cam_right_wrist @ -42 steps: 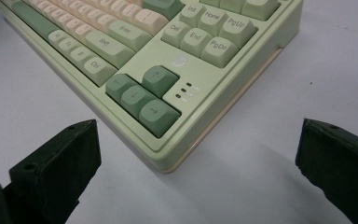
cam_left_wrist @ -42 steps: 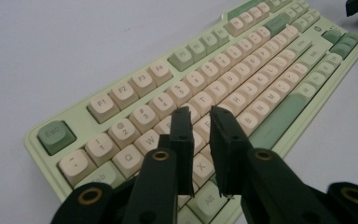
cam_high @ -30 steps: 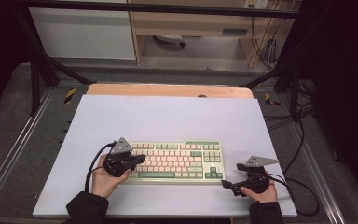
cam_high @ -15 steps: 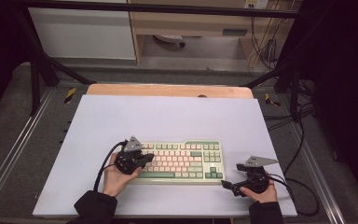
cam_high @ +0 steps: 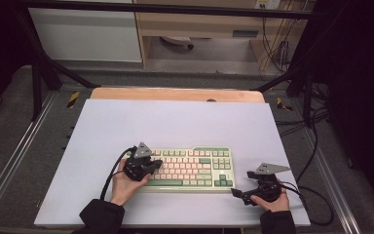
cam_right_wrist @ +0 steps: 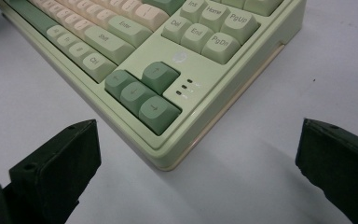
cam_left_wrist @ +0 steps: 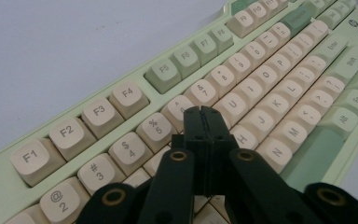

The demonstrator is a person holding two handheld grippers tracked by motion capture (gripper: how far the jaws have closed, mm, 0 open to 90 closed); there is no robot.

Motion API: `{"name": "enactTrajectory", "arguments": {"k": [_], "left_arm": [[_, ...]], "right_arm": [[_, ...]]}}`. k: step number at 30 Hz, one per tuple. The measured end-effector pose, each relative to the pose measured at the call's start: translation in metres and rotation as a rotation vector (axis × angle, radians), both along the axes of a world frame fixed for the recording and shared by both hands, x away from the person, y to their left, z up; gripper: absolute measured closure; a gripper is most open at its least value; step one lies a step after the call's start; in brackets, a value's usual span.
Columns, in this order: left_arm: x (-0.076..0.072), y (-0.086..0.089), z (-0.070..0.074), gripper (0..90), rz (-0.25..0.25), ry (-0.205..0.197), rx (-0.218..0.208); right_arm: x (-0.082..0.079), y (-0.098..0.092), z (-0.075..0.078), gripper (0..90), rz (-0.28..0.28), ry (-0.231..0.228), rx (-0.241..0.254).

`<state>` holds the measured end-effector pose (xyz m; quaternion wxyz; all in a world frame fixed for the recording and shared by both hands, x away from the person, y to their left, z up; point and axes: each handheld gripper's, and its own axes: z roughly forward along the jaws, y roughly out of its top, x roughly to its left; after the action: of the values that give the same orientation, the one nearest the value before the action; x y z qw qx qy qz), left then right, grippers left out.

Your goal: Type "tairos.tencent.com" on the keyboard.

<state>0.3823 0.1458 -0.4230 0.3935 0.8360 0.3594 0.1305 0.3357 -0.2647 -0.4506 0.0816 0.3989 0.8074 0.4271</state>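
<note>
With its claw [cam_left_wrist: 204,112] pinched fully closed on nothing above the keyboard [cam_high: 190,168], the left hand needed only 1 light, straight tap.

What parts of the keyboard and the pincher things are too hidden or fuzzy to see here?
- Left gripper view: the shut black left gripper covers the keys beneath its tips on the pale green and cream keyboard; whether it touches one is hidden.
- Same view: far key labels blur.
- Right gripper view: the open black right gripper looks at the keyboard's corner; the picture's edges cut off the rest.
- High view: key letters are too small.
</note>
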Motion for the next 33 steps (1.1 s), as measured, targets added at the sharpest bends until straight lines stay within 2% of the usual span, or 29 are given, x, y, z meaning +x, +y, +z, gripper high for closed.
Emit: {"name": "enactTrajectory", "arguments": {"k": [14, 24, 33], "left_arm": [[0.001, -0.001, -0.006, 89.9, 0.001, 0.002, 0.007], [-0.006, 0.005, 0.002, 89.9, -0.011, -0.02, 0.005], [-0.013, 0.018, 0.009, 89.9, -0.015, -0.029, -0.004]], "right_arm": [[0.0, 0.0, 0.0, 0.4, 0.0, -0.002, -0.001], [0.0, 0.0, 0.0, 0.4, 0.001, -0.003, -0.001], [0.0, 0.0, 0.0, 0.4, -0.001, 0.001, 0.0]]}}
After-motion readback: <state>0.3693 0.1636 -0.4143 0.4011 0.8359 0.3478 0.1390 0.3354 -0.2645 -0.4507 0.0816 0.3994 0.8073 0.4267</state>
